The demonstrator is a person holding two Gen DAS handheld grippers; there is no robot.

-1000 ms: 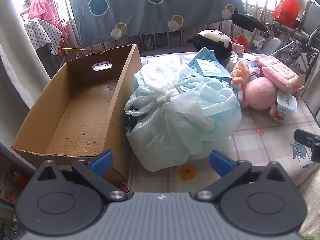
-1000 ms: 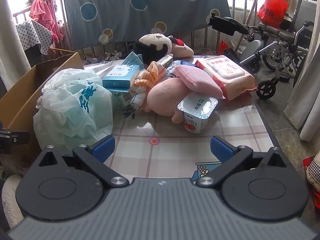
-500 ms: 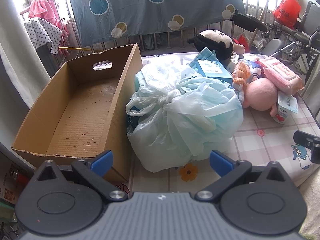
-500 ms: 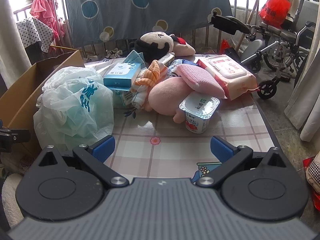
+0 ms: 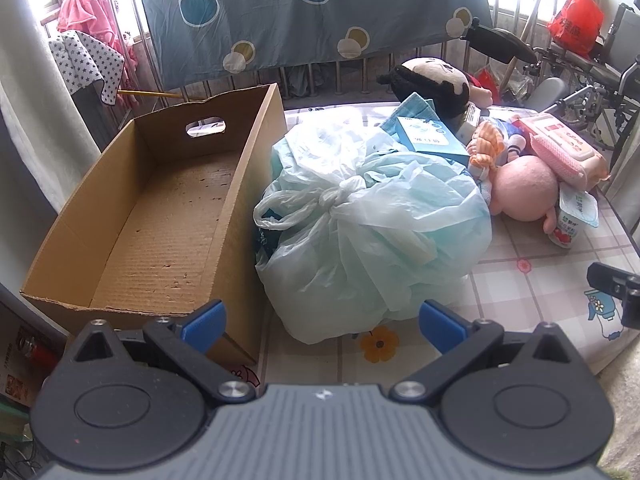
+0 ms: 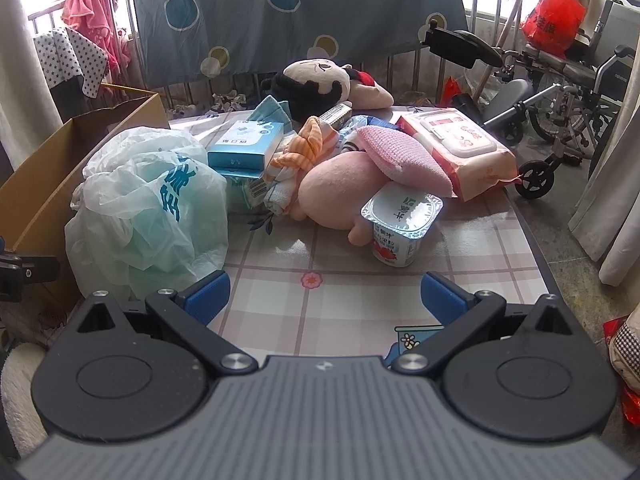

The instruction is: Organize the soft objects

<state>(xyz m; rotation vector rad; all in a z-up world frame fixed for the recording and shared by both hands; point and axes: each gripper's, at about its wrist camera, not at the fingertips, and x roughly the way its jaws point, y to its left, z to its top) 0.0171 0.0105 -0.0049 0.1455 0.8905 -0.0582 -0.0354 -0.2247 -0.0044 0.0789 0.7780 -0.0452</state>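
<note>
A knotted pale green plastic bag lies on the checked table beside an empty cardboard box; the bag also shows in the right wrist view. Behind it is a heap: a pink plush, a black-haired doll, a pink knitted cloth, a striped orange cloth, a wet-wipes pack, blue tissue boxes and a yogurt cup. My left gripper is open just short of the bag. My right gripper is open over the table, short of the yogurt cup.
A blue spotted sheet hangs on a railing behind the table. A wheelchair and a red bag stand to the right. The table's right edge drops to the floor.
Both grippers have drawn back and risen slightly, so the heap looks a little farther off. Nothing on the table has moved.
</note>
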